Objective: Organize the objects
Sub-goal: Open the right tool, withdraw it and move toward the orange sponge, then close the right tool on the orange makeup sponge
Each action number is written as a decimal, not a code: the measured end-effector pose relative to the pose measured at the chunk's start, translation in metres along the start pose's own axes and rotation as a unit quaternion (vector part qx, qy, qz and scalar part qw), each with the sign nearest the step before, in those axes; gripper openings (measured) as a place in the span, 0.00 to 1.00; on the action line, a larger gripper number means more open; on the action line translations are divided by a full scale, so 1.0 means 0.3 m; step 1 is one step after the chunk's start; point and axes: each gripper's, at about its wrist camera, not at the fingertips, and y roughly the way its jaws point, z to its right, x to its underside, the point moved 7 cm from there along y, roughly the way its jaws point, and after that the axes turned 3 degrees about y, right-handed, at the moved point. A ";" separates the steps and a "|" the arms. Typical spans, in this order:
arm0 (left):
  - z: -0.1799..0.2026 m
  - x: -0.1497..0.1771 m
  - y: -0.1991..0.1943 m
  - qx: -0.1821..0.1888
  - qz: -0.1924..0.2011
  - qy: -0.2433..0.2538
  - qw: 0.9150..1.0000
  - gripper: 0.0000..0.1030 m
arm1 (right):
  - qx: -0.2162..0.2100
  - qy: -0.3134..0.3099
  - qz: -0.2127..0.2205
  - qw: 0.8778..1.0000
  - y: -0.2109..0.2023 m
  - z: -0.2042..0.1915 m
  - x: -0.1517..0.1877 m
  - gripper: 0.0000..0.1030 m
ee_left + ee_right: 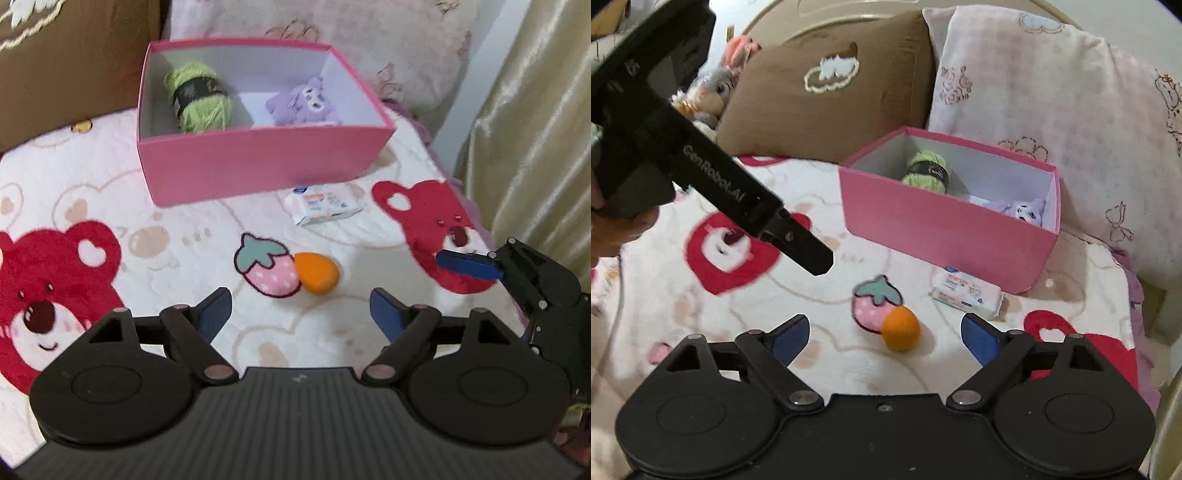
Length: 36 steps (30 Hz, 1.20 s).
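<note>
A bed carries everything, covered by a fleecy white blanket (122,192) printed with red bears and a pink strawberry (267,269). At its head lean a brown cushion (827,85) with a stitched cloud and a pale pink pillow (1052,96) with small drawn motifs; a grey plush rabbit (713,88) sits beside the cushion. A shiny gold curtain (535,110) hangs along one side.

A pink cardboard box (255,166), rectangular with white inner walls, stands open on the blanket. Inside lie a skein of green yarn (199,98) with a dark paper band and, apart from it, a small purple plush toy (303,105). Just in front of the box lies a flat white pack of wipes (323,205), soft-sided, with blue print. Nearer the cameras an orange ball (317,273), smooth and rounded, rests touching the edge of the strawberry print.

The left hand-held gripper (301,314) is of black plastic with blue pads; its jaws stand wide apart with nothing between them, above the blanket short of the ball. The right hand-held gripper (884,334) likewise gapes empty, the ball just ahead between its fingertips. A hand (613,225) grips the left one's handle.
</note>
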 end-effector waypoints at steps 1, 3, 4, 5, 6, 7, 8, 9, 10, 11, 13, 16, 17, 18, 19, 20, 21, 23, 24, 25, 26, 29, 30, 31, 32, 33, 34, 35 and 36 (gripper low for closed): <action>0.002 0.010 0.026 0.005 -0.002 -0.002 1.000 0.79 | -0.006 0.004 -0.002 1.000 0.021 0.003 0.010 0.89; 0.003 0.023 0.067 0.017 -0.002 -0.012 1.000 0.79 | -0.011 0.008 -0.007 1.000 0.065 0.009 0.029 0.89; 0.004 0.027 0.087 0.022 0.000 -0.016 1.000 0.79 | -0.010 0.005 -0.014 1.000 0.085 0.010 0.039 0.89; 0.001 0.031 0.108 0.024 -0.001 -0.022 0.999 0.79 | -0.009 0.002 -0.019 1.000 0.103 0.010 0.048 0.89; -0.003 0.034 0.123 0.025 -0.003 -0.025 0.999 0.79 | -0.010 0.003 -0.019 1.000 0.116 0.010 0.055 0.89; -0.004 0.037 0.141 0.026 -0.002 -0.025 0.999 0.79 | -0.014 0.004 -0.022 1.000 0.130 0.011 0.063 0.89; -0.008 0.040 0.155 0.026 0.000 -0.028 0.999 0.79 | -0.019 0.008 -0.027 0.999 0.147 0.013 0.071 0.89; -0.013 0.042 0.171 0.027 0.004 -0.030 0.999 0.79 | -0.022 0.014 -0.033 0.999 0.163 0.015 0.079 0.89; -0.019 0.045 0.187 0.028 0.008 -0.035 0.999 0.79 | -0.025 0.020 -0.038 0.999 0.181 0.018 0.087 0.90; -0.024 0.048 0.200 0.030 0.013 -0.038 0.999 0.79 | -0.031 0.025 -0.044 0.998 0.196 0.018 0.096 0.90; -0.028 0.053 0.221 0.032 0.031 -0.035 0.998 0.79 | -0.031 0.022 -0.048 0.998 0.221 0.017 0.112 0.90; -0.038 0.060 0.255 0.035 0.052 -0.026 0.998 0.77 | -0.010 0.006 -0.041 0.999 0.243 0.021 0.124 0.90; -0.040 0.060 0.261 0.036 0.060 -0.022 0.997 0.77 | -0.007 0.005 -0.040 0.999 0.251 0.023 0.121 0.90; -0.041 0.061 0.270 0.037 0.070 -0.017 0.997 0.77 | -0.006 0.005 -0.038 0.999 0.257 0.027 0.124 0.89; -0.040 0.060 0.278 0.036 0.074 -0.012 0.997 0.77 | -0.005 0.007 -0.035 0.999 0.266 0.030 0.124 0.89; -0.039 0.060 0.288 0.040 0.073 -0.011 0.996 0.77 | -0.004 0.008 -0.033 0.999 0.276 0.032 0.125 0.89; -0.038 0.060 0.299 0.051 0.073 -0.014 0.996 0.75 | -0.001 0.008 -0.031 0.999 0.282 0.032 0.125 0.88; -0.040 0.064 0.310 0.059 0.081 -0.021 0.995 0.70 | 0.002 0.007 -0.030 1.000 0.303 0.033 0.126 0.84; -0.037 0.065 0.316 0.059 0.085 -0.016 0.995 0.66 | 0.002 0.006 -0.030 1.000 0.310 0.032 0.126 0.80; -0.032 0.067 0.320 0.060 0.087 -0.011 0.994 0.61 | 0.001 0.006 -0.029 1.000 0.315 0.029 0.125 0.78; -0.027 0.068 0.326 0.062 0.091 -0.006 0.994 0.58 | 0.005 0.007 -0.028 1.000 0.321 0.027 0.124 0.74; -0.027 0.072 0.340 0.071 0.098 -0.009 0.993 0.50 | 0.010 0.014 -0.023 1.000 0.333 0.032 0.117 0.69; -0.026 0.074 0.346 0.079 0.097 -0.012 0.992 0.45 | 0.010 0.016 -0.022 1.000 0.336 0.032 0.116 0.63; -0.026 0.076 0.348 0.086 0.098 -0.014 0.991 0.40 | 0.010 0.016 -0.020 1.000 0.337 0.031 0.113 0.58; -0.025 0.077 0.348 0.092 0.099 -0.015 0.991 0.37 | 0.015 0.015 -0.020 1.000 0.339 0.030 0.111 0.53; -0.021 0.077 0.344 0.096 0.101 -0.013 0.990 0.32 | 0.020 0.013 -0.018 1.000 0.338 0.030 0.109 0.47; -0.018 0.077 0.340 0.098 0.102 -0.012 0.990 0.29 | 0.024 0.013 -0.018 0.999 0.335 0.033 0.107 0.44; -0.015 0.077 0.336 0.097 0.103 -0.010 0.990 0.29 | 0.029 0.016 -0.017 0.999 0.335 0.039 0.106 0.39; -0.010 0.078 0.333 0.097 0.103 -0.007 0.990 0.28 | 0.028 0.022 -0.018 0.999 0.330 0.042 0.104 0.39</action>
